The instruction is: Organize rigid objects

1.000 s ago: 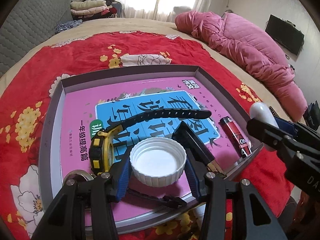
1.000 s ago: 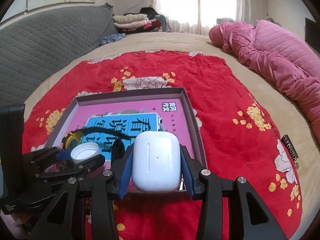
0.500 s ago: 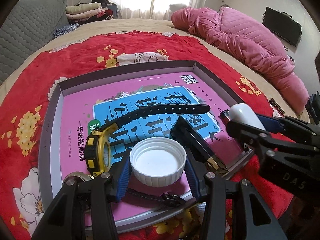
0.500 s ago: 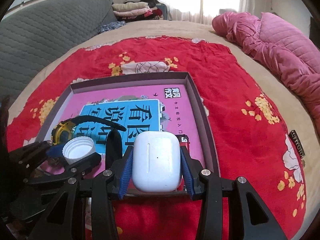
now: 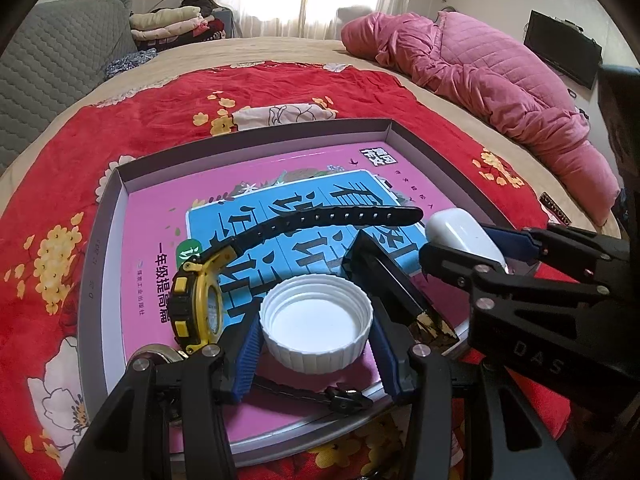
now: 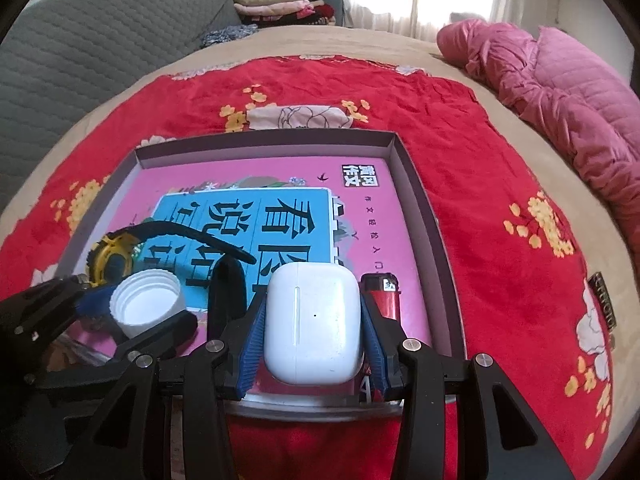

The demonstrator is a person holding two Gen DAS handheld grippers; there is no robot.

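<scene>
My left gripper (image 5: pixel 316 344) is shut on a white bottle cap (image 5: pixel 316 322), held low over the near part of a shallow grey tray (image 5: pixel 256 136) lined with a pink and blue book (image 5: pixel 280 184). My right gripper (image 6: pixel 314 334) is shut on a white earbud case (image 6: pixel 314 324), above the tray's near right corner. A yellow and black watch (image 5: pixel 200 304) with a long black strap lies just left of the cap. A black folded object (image 5: pixel 392 280) lies between the two grippers. A red lighter (image 6: pixel 382 294) peeks out behind the earbud case.
The tray rests on a red flowered blanket (image 6: pixel 500 184) on a bed. A pink quilted duvet (image 5: pixel 500 84) lies at the far right, a grey padded headboard (image 6: pixel 80 48) at the left, folded clothes (image 5: pixel 172 24) at the back. A small black labelled strip (image 6: pixel 604 304) lies right of the tray.
My right gripper has come down and in over the tray's near right corner with the earbud case, now hiding most of the lighter. The left gripper with the cap has stayed put.
</scene>
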